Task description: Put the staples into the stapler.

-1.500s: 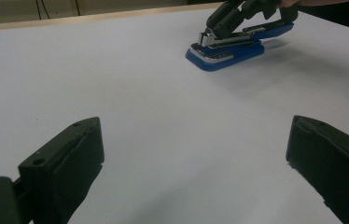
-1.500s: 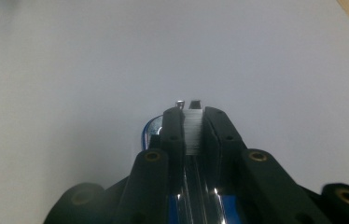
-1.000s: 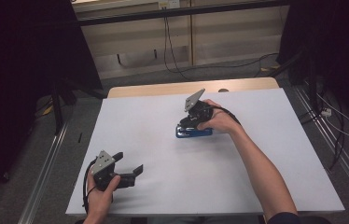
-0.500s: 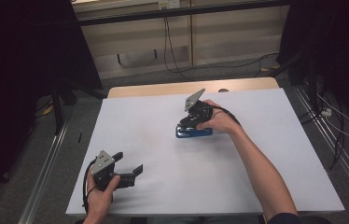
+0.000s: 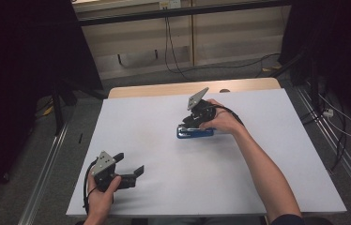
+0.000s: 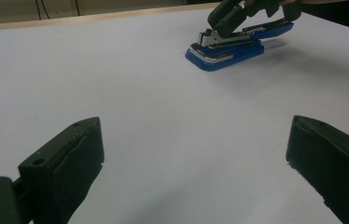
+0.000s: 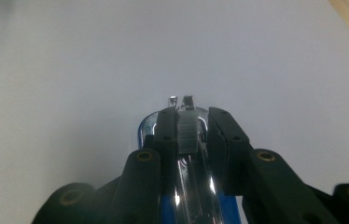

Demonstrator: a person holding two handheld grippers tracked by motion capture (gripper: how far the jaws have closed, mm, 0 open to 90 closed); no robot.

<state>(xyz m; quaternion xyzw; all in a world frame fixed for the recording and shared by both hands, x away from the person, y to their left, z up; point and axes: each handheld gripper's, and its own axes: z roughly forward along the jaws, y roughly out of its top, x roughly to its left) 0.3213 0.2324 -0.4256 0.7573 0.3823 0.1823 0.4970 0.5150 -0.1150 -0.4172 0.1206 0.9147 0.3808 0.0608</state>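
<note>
A blue stapler with a chrome top lies on the white table, a little right of centre and towards the far side. My right gripper comes down on its front end. In the right gripper view the right gripper has its two black jaws tight around the stapler, along its chrome head and a pale ribbed strip. Near the table's front left corner my left gripper is held open, nothing between its jaws. The left gripper view looks past the left gripper at the stapler and the right gripper farther off.
The white sheet covers most of the wooden table, whose far edge shows bare. Dark stands and cables lie on the floor beyond and to the right. Metal rails run along both sides of the table.
</note>
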